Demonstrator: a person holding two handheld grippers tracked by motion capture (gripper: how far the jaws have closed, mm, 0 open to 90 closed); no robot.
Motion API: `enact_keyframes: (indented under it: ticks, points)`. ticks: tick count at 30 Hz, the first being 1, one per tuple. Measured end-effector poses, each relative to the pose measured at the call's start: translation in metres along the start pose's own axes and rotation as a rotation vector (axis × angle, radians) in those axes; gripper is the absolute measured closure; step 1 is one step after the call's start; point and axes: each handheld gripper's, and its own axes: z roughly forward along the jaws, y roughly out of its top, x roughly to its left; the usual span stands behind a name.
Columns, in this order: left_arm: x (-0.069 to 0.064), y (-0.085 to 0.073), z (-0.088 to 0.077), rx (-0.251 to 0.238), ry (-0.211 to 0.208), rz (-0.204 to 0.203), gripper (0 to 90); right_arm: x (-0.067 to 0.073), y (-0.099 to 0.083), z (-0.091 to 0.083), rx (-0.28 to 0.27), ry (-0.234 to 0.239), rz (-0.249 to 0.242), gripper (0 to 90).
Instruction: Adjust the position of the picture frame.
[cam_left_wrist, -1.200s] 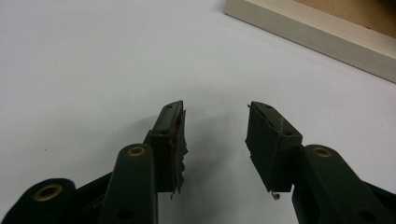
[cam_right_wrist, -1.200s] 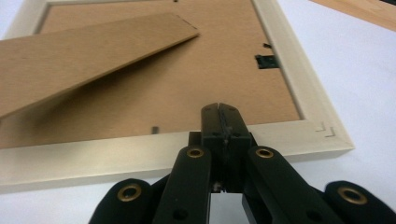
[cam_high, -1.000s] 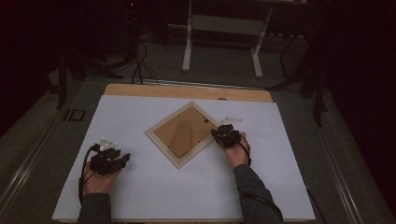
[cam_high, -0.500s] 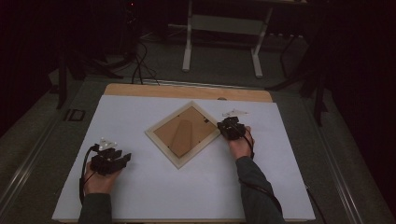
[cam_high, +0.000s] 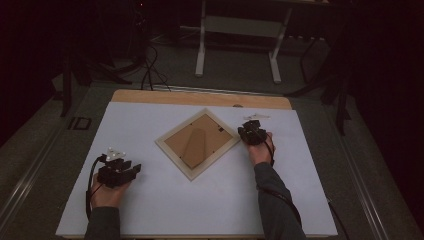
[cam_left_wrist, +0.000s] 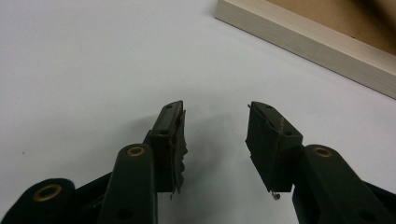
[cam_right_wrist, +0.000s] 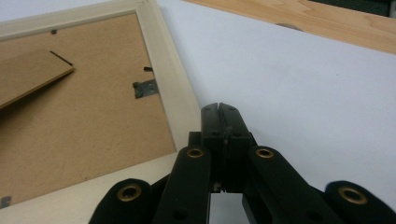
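You are working in what looks like a lab or recording studio, dark all around. Your surface (cam_high: 150, 220) is a wooden top under a white sheet, with loose cables (cam_high: 150, 70) on the grey floor (cam_high: 240, 80) and a white-legged desk frame (cam_high: 237, 45) beyond.

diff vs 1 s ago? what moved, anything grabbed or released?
The right gripper slid a little toward the far side of the table along the frame's right corner, jaws shut and empty; nothing was grabbed or released. The left gripper stayed put over the white sheet, jaws open with nothing between them. The frame lies face down where it was.
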Motion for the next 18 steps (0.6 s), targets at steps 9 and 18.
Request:
enact_keyframes:
  ticks: [9, 18]
  points:
    - [-0.002, 0.001, 0.001, -0.002, -0.01, -0.001, 56.7, -0.006, 0.0, 0.01, 0.022, -0.013, 0.014, 90.0]
    - [-0.007, 0.002, 0.002, -0.007, -0.026, 0.01, 57.1, -0.003, 0.003, 0.019, 0.056, -0.016, -0.002, 90.0]
